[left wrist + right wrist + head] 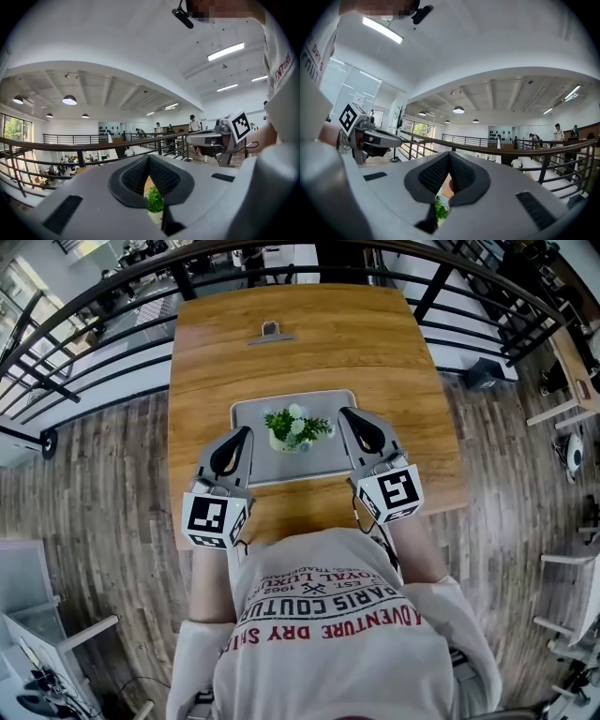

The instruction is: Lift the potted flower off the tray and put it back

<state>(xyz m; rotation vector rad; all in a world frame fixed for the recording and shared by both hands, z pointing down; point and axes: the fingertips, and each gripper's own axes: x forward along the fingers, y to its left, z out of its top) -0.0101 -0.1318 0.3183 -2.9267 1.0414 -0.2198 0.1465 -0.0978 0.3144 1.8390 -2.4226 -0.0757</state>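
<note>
head view — potted flower (296,427) between left tongs (246,431) and right tongs (345,412), both closed.

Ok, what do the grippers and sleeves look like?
Left gripper and right gripper: light-grey shells, black textured fingers, a white cube with black square marker on each, thin black cable. The person wears a white printed T-shirt.

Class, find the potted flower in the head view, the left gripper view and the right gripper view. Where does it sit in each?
Head view: potted flower at centre, on the grey tray.
Left gripper view: bottom centre, glimpsed under the shut left tool.
Right gripper view: low, just left of centre, under the shut right tool.
Shared landmark: the dark railing.
</note>
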